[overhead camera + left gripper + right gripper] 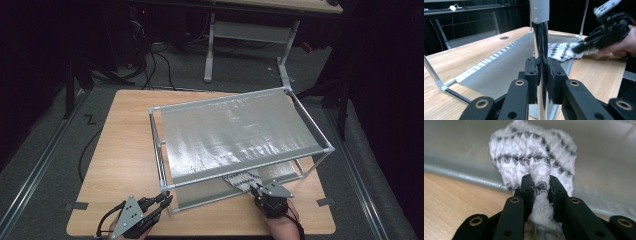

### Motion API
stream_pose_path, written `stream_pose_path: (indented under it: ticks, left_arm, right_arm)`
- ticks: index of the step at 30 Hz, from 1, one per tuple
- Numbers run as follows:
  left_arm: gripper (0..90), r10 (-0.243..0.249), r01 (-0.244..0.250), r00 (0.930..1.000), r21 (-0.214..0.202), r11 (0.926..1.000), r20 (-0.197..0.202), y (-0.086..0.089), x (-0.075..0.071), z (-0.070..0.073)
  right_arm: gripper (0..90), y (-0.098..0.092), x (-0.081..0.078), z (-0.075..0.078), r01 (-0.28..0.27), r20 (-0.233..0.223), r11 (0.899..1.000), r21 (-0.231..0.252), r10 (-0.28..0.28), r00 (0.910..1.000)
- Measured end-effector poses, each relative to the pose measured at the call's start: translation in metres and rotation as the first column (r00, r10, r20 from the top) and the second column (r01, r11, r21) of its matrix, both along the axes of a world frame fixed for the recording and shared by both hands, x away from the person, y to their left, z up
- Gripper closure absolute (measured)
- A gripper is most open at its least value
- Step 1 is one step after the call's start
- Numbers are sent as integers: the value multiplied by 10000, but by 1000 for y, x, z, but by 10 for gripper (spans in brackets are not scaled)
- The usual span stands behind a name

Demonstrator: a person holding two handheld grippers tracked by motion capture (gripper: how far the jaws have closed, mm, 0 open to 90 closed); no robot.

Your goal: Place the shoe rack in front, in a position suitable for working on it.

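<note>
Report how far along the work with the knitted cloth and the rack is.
Done: the left gripper is clamped on the rack's corner post, and the right gripper has pinched the striped knitted cloth. In hand: the cloth lies at the rack's open front, on the lower silver sheet. Left: nothing lies on the top sheet yet.

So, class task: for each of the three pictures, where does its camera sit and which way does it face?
High view: above the near table edge, looking forward and down on the rack; forearms and both grippers show.
Left gripper view: on the left gripper, facing the rack's chrome post.
Right gripper view: on the right gripper, facing the knitted cloth.
Shared: all three show the cloth.
</note>
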State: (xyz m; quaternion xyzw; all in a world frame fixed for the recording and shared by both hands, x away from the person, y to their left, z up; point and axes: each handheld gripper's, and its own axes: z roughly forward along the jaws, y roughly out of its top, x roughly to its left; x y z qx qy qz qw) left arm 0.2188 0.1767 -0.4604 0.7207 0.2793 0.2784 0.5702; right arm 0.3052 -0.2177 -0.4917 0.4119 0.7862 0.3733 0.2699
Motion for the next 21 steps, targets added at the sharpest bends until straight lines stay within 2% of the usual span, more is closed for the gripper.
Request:
stream_pose_path:
  ticks: [1,3,5,7,9,10,11,15,19,21]
  left_arm:
    - [797,-8,8,10000,15,10000,10,0,0,0]
    - [797,-15,15,10000,8,10000,7,0,0,0]
    - [797,-17,17,10000,19,10000,11,0,0,0]
    - [797,-27,27,10000,18,10000,4,0,0,0]
    - [797,-38,38,10000,16,10000,-3,0,0,0]
    - [797,-38,38,10000,16,10000,-3,0,0,0]
    - [797,-31,31,10000,3,10000,2,0,0,0]
    - [797,-30,30,10000,-4,10000,-5,0,0,0]
    - [797,-34,34,10000,-5,10000,-8,0,0,0]
    - [797,-43,43,10000,-9,10000,-18,0,0,0]
  right_arm:
    - [772,-9,-2,9,301,569,9994,171,-310,9979]
    - [770,-25,0,19,858,1088,9954,422,-900,9900]
    - [768,-41,5,23,1380,1316,9892,497,-1435,9809]
    - [766,-60,14,24,2048,1408,9765,669,-2124,9670]
    - [765,-72,22,21,2455,1428,9676,587,-2515,9573]
    - [765,-72,22,21,2455,1428,9676,587,-2515,9573]
    - [763,-84,32,14,2906,1277,9553,551,-2953,9468]
    - [750,-96,45,1,3349,953,9414,398,-3372,9366]
    - [707,-100,51,-9,3405,242,9394,398,-3416,9395]
    - [678,-101,51,-9,3347,178,9412,468,-3358,9418]
